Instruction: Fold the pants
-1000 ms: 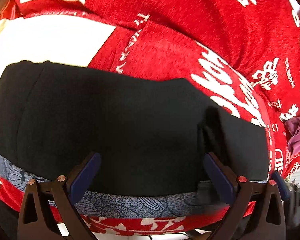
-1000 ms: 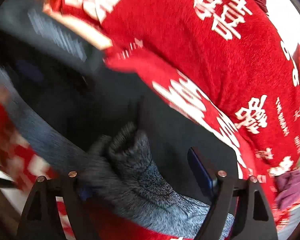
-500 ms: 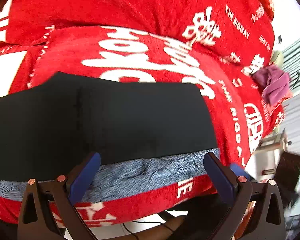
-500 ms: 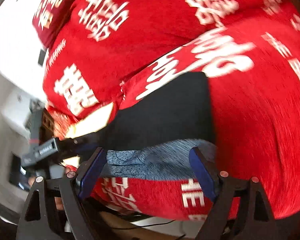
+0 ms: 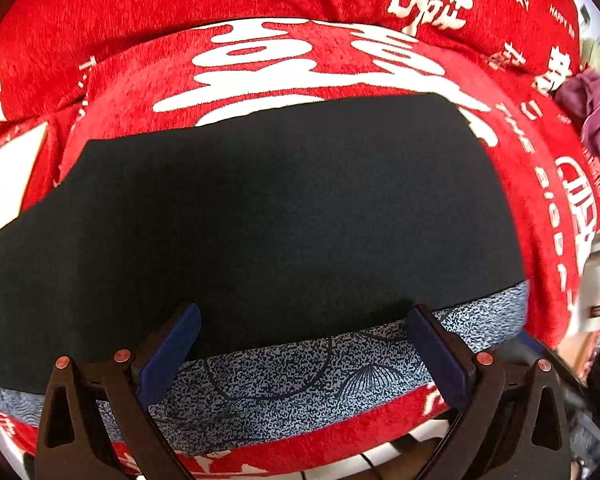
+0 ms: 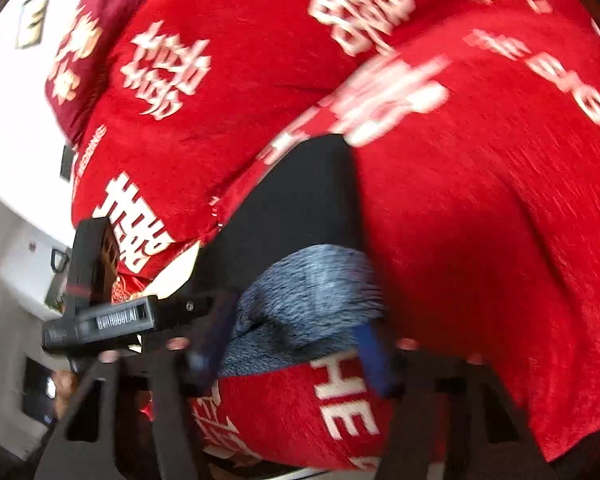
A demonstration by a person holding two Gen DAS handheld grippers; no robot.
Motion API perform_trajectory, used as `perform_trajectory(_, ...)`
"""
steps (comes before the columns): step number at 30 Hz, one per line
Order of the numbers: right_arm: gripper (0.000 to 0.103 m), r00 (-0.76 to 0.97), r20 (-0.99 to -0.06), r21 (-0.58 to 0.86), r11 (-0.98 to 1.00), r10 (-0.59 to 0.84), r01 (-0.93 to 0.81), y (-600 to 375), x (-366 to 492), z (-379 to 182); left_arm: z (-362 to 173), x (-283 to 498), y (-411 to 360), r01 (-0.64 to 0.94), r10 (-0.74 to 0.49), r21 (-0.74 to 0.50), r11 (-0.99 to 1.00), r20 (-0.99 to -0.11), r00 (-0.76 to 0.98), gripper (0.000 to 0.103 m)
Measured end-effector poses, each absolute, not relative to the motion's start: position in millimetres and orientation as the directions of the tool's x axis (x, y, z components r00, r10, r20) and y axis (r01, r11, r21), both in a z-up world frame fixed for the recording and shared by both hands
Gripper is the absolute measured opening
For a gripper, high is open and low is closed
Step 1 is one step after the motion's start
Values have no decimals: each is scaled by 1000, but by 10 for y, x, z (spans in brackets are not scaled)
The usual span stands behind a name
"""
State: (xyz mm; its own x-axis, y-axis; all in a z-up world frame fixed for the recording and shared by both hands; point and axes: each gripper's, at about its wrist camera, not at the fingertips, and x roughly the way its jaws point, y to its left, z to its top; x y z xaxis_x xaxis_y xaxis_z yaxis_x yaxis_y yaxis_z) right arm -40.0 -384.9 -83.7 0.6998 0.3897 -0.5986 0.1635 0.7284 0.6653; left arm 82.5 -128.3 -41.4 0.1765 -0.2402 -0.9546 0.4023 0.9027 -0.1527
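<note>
Folded black pants (image 5: 276,208) lying flat on a red blanket (image 5: 180,20) printed with white characters, grey patterned inner fabric (image 5: 300,376) showing as a band along the near edge. Seen whole only from the left wrist view, along with a purple cloth (image 5: 596,112) far off at the right edge of the blanket. From the right wrist view, only one narrow end of the pants (image 6: 300,200) visible, blurred, with the grey fabric bunched at the near corner, plus a white wall (image 6: 8,160) and the other handheld tool at the left.

Left gripper (image 5: 300,332) level and low over the near edge of the pants, jaws spread wide, nothing between them, blue pads (image 5: 172,344) hovering just above the grey band. Right gripper (image 6: 296,344) tilted, aimed along the end of the pants, jaws also apart, grey fabric lying between the blue pads (image 6: 374,354); contact with the cloth impossible to tell through the blur.

Compared with a second ago: no grey bunch raised in front of the right gripper now, fabric laid down. Left view swung rightward, the right end of the pants now fully in sight.
</note>
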Motion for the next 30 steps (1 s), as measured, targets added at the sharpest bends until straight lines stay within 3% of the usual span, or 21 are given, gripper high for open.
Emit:
perform_trajectory(4, 59, 666, -697, 480, 864, 267, 155, -3708, -583, -565, -371, 864, -1175, 390, -284, -203, 898, -945, 164, 103)
perform_trajectory(7, 78, 758, -637, 352, 928, 141, 122, -3721, -658, -167, -356, 880, -1171, 382, -297, -216, 898, -940, 166, 103)
perform_trajectory(8, 79, 776, -619, 309, 947, 125, 94, -3697, -608, -50, -358, 881, -1196, 385, -294, -212, 898, -941, 169, 103)
perform_trajectory(12, 79, 731, -638, 246, 964, 242, -104, -3501, -208, 17, -335, 870, -1165, 384, -309, -228, 895, -937, 165, 103)
perform_trajectory(15, 79, 549, -754, 339, 930, 361, -145, -3459, 121, -406, -307, 892, -1116, 366, -325, -256, 895, -935, 141, 103)
perform_trajectory(20, 80, 504, -804, 206, 942, 317, -265, -3336, 93, -300, -255, 931, -1051, 325, -338, -283, 902, -933, 126, 103)
perform_trajectory(24, 82, 571, -769, 42, 914, 287, -403, -3300, 127, 83, -299, 890, -1107, 347, -306, -244, 906, -942, 137, 103)
perform_trajectory(28, 81, 494, -854, -210, 760, 164, -615, -3119, 530, -18, -339, 827, -1176, 377, -261, -184, 908, -951, 164, 103)
perform_trajectory(30, 79, 445, -888, -251, 692, 113, -677, -3149, 711, -92, -342, 825, -1183, 374, -257, -179, 910, -952, 170, 103)
